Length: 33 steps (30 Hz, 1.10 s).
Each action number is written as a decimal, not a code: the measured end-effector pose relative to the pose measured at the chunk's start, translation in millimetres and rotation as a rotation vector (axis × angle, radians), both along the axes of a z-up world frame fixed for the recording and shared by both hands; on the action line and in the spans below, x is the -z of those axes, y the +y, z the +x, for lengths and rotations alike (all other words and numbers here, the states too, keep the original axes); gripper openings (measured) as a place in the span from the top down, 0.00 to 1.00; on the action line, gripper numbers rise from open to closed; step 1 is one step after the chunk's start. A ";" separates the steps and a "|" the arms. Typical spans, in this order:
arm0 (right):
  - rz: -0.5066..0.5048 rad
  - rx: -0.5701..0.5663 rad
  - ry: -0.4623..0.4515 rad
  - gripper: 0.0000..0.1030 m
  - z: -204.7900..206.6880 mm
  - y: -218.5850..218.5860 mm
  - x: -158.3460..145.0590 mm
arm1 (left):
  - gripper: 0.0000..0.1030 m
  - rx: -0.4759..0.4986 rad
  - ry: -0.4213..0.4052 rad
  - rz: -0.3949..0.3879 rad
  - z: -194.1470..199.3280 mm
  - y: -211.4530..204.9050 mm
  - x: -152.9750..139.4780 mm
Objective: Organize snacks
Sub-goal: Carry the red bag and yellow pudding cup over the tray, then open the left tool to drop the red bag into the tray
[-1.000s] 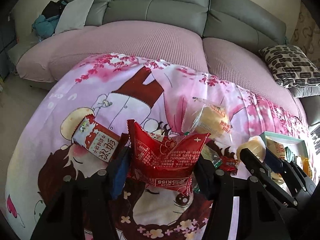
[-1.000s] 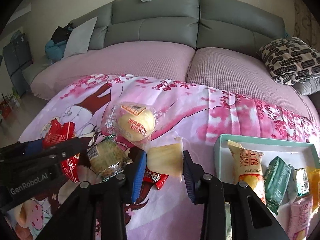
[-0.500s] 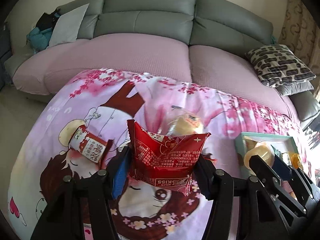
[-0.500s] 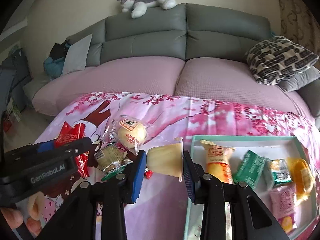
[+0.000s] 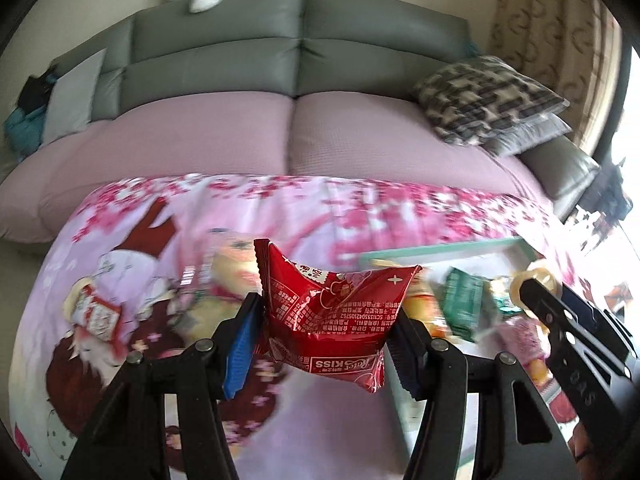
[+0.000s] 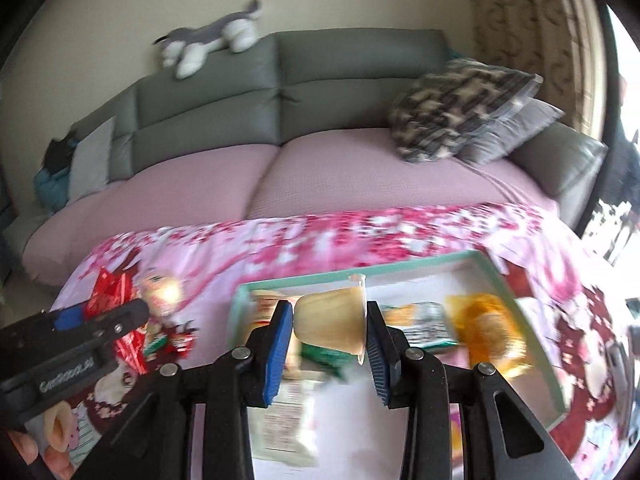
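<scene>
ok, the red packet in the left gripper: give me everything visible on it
The red snack packet is a glossy foil pillow pack, sealed and puffy, with crimped serrated end seams, white print, a small star and "KISS" lettering that reads upside down. It hangs crumpled and a little tilted, pinched at both sides between the left gripper's blue-padded fingers, lifted clear of the pink cartoon blanket. Nothing else touches it.

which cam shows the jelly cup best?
Right wrist: the jelly cup sits centered and sideways between the right gripper pads. Left wrist catches only its rim behind that gripper's finger, at the right edge.
</scene>
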State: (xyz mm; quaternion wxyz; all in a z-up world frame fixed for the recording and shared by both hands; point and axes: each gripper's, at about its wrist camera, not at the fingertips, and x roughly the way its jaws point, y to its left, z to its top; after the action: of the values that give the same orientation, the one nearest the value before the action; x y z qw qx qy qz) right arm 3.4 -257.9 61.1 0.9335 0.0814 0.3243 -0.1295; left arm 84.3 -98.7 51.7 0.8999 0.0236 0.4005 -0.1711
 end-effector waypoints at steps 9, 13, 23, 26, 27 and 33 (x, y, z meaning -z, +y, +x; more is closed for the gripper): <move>0.022 0.110 0.002 0.63 -24.6 -56.2 -0.7 | 0.41 0.138 0.008 0.041 -21.0 -70.4 5.6; 0.026 0.124 0.006 0.63 -31.2 -68.5 0.1 | 0.41 0.180 0.012 0.058 -29.3 -93.2 9.7; 0.048 0.129 0.010 0.63 -35.7 -82.9 4.5 | 0.40 0.216 0.025 0.104 -38.3 -123.3 21.2; 0.060 0.118 0.024 0.62 -31.6 -82.5 9.5 | 0.40 0.214 0.025 0.117 -38.4 -126.2 23.6; 0.060 0.116 0.028 0.62 -30.7 -82.5 10.8 | 0.40 0.210 0.026 0.120 -37.8 -126.7 24.4; 0.062 0.105 0.045 0.62 -26.5 -80.4 16.8 | 0.36 0.195 0.041 0.126 -34.2 -124.7 28.7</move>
State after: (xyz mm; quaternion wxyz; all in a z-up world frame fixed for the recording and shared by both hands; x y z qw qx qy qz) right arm -23.1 -338.3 44.3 0.9149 0.1244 0.3443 -0.1700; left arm 50.0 -223.4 23.0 0.8673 0.1153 0.4247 -0.2326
